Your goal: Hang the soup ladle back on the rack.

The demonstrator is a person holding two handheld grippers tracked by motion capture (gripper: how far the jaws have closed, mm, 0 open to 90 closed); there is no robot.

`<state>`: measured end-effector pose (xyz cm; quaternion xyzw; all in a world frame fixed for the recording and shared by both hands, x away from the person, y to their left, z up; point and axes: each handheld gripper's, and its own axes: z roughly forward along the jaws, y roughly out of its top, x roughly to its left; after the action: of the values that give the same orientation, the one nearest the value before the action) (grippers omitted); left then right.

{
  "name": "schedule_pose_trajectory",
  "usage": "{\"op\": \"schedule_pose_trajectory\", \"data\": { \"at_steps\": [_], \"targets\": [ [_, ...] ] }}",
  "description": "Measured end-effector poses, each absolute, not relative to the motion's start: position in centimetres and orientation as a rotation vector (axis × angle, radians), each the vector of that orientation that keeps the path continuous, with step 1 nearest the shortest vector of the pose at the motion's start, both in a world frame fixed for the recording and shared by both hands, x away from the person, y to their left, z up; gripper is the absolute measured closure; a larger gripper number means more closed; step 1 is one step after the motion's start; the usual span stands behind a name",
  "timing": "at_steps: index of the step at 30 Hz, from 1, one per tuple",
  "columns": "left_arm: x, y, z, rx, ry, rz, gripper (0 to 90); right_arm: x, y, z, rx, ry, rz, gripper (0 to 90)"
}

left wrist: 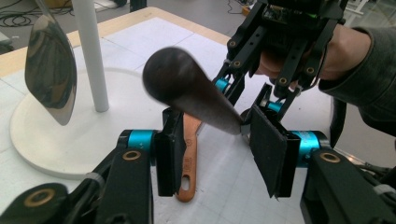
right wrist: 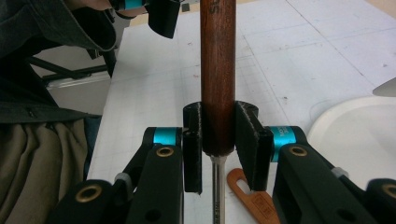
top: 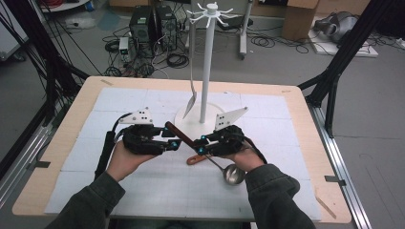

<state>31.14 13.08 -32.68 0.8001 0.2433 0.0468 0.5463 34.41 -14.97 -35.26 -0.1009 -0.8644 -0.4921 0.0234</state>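
The steel ladle with dark wooden handle (top: 191, 143) is held above the white mat, clamped by the right gripper (right wrist: 218, 128) low on the handle. Handle's free end slants into the left gripper (left wrist: 212, 135), whose jaws flank it without evident contact.

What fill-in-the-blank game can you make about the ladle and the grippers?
1. The right gripper is shut on the ___ of the ladle.
2. A shiny utensil hangs from the tall white ___.
3. The orange tool lies flat on the ___.
Missing words: handle; stand; table.
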Motion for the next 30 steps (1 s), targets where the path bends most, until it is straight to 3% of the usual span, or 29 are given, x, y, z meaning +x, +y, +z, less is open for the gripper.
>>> {"op": "schedule_pose_trajectory", "data": {
  "at_steps": [6,13,30],
  "targets": [
    [31.3,13.1,-32.8,1.901,0.596,0.120,63.6,34.4,-14.5,-35.4,-0.328,-2.647,-1.525,73.0],
    [31.2,13.0,-32.8,1.886,0.583,0.102,65.0,34.4,-14.4,-35.6,-0.323,-2.622,-1.514,71.4],
    [31.1,13.0,-31.6,1.844,0.586,0.095,61.9,34.1,-13.8,-35.0,-0.311,-2.680,-1.503,73.9]
  ]
}}
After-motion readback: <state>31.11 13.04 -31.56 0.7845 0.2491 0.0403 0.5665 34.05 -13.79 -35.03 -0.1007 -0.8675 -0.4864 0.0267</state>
